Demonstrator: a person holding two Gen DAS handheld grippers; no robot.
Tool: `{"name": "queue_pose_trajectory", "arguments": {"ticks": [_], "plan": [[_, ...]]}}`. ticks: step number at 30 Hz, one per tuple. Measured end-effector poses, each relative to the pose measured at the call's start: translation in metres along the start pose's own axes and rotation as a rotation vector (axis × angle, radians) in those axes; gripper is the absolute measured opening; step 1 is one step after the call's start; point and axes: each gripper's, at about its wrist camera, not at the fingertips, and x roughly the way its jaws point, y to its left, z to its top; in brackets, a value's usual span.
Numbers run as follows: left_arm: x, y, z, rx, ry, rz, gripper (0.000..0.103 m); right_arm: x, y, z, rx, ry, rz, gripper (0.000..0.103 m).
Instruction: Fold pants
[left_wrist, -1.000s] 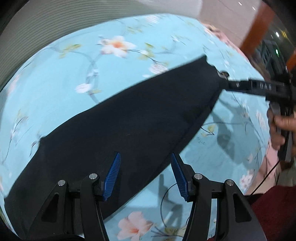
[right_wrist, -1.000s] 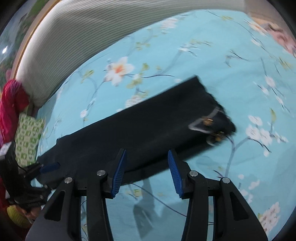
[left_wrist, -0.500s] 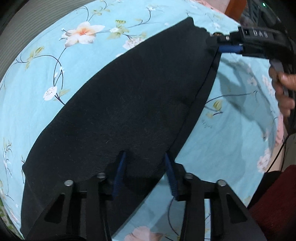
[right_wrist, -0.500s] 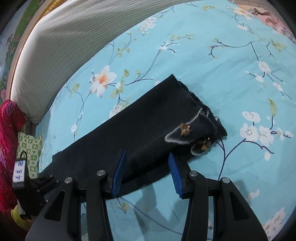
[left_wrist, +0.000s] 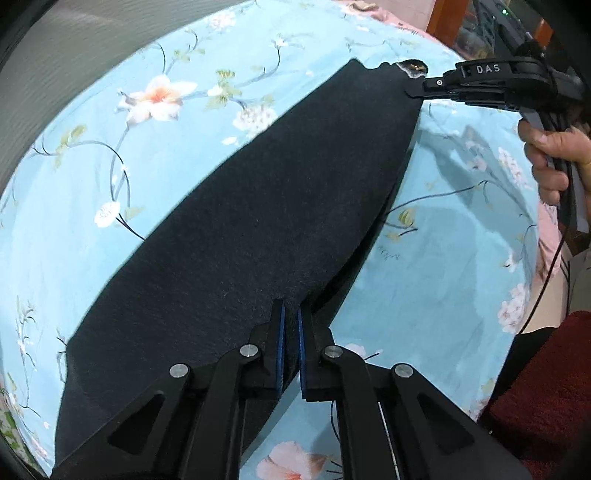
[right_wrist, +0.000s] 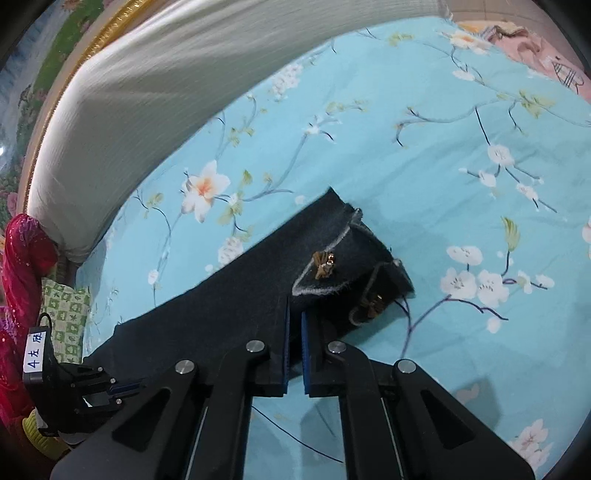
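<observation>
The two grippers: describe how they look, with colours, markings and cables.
Both the left gripper and the right gripper are black linkage frames with silver pivot pins and blue ribbed pads. The right one carries white "DAS" lettering, the left a white label with blue writing. A thin black cable trails below the right hand.

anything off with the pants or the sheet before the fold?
Nothing serious. The black pants lie flat on the floral sheet. Only oddity: at the end near the right gripper, a pale-edged flap looks turned over rather than flat. A dark thread trails across the sheet below that gripper.
</observation>
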Motion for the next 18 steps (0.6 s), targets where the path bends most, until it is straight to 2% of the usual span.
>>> {"name": "queue_pose_trajectory", "arguments": {"ticks": [1,4,6,9,14,16,17,18], "plan": [[0.005,0.006,0.001,-0.006,0.010,-0.002,0.008,0.004,-0.003,-0.001,0.011,0.010,-0.010,0.006],[0.016,0.009,0.014,-0.049,0.041,-0.026,0.022,0.019,-0.012,-0.005,0.033,0.051,-0.028,0.006],[0.008,0.009,0.022,-0.055,0.006,-0.041,0.033,0.020,-0.017,-0.008,0.066,0.061,-0.030,0.010],[-0.005,0.019,0.036,-0.075,-0.034,-0.060,0.044,0.008,-0.020,-0.011,0.064,0.040,-0.034,0.015],[-0.002,0.033,0.076,-0.125,-0.059,-0.095,0.047,-0.005,-0.037,-0.017,0.108,0.019,-0.009,0.017],[0.008,0.035,0.097,-0.132,-0.056,-0.109,0.053,-0.002,-0.044,-0.018,0.131,0.026,-0.004,0.018],[0.015,0.036,0.108,-0.132,-0.051,-0.116,0.059,0.000,-0.048,-0.017,0.150,0.029,0.003,0.020],[0.023,0.037,0.124,-0.132,-0.045,-0.132,0.065,0.003,-0.052,-0.016,0.171,0.030,0.015,0.027]]}}
